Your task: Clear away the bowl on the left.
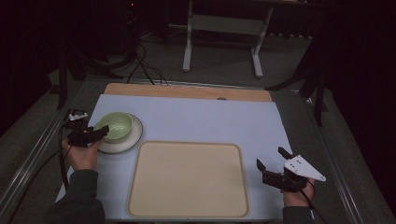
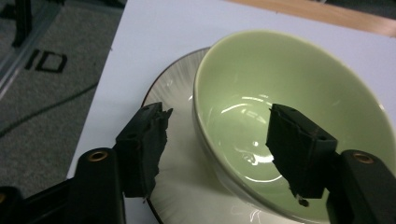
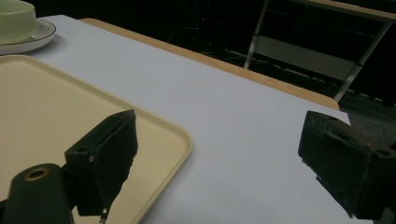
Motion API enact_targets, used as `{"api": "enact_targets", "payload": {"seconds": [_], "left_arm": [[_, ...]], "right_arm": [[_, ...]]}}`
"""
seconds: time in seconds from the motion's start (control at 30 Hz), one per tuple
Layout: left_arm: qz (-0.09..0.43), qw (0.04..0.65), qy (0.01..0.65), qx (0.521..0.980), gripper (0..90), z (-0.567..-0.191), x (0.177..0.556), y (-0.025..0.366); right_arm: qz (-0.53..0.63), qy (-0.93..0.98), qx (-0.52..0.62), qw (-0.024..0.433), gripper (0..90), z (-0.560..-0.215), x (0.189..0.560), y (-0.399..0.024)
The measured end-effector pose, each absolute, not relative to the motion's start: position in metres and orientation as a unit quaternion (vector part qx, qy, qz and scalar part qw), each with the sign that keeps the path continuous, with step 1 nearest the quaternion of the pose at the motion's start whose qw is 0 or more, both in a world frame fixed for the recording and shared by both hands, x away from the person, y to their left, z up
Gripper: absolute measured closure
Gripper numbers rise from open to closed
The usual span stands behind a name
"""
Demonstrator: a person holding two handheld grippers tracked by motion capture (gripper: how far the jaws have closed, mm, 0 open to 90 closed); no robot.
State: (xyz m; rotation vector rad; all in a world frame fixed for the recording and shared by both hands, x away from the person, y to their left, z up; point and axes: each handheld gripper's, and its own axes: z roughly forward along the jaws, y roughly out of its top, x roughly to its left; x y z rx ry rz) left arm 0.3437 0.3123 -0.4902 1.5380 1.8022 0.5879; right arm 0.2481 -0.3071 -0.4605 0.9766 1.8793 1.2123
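Note:
A pale green bowl [image 1: 116,125] stands on a white plate [image 1: 135,136] at the left of the light blue mat. My left gripper [image 1: 100,133] reaches it from the left. In the left gripper view the bowl [image 2: 280,70] sits on the plate [image 2: 173,88], and the gripper [image 2: 219,116] straddles the bowl's near wall: one jaw is inside the bowl, the other outside over the plate, with a gap to the wall. My right gripper [image 1: 271,157] rests open beside the right edge of the beige tray [image 1: 187,179], nothing between its jaws.
The tray takes up the front middle of the mat [image 1: 210,121]. A wooden strip [image 1: 187,91] runs along the mat's far edge. Beyond it are cables and a white table frame [image 1: 224,28] on the floor. In the right gripper view the tray's corner [image 3: 173,135] lies under the left jaw.

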Motion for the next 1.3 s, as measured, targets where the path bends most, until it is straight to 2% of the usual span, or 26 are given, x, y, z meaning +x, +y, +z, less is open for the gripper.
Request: {"api": "enact_targets", "payload": {"seconds": [0.27, 0.77, 0.97, 1.3], "left_arm": [[0.178, 0.359, 0.712, 0.577, 57.0, -0.503, 0.348, 0.317], [0.123, 0.377, 0.738, 0.546, 70.0, -0.514, 0.353, 0.317], [0.112, 0.385, 0.741, 0.538, 81.0, -0.514, 0.35, 0.319], [0.098, 0.402, 0.74, 0.531, 81.6, -0.516, 0.345, 0.323]], "right_arm": [[0.465, 0.724, 0.373, 0.346, 11.5, -0.46, 0.248, -0.307], [0.466, 0.725, 0.372, 0.345, 11.5, -0.46, 0.247, -0.307], [0.467, 0.724, 0.373, 0.345, 11.5, -0.46, 0.247, -0.307], [0.467, 0.723, 0.373, 0.346, 11.5, -0.46, 0.247, -0.307]]}}
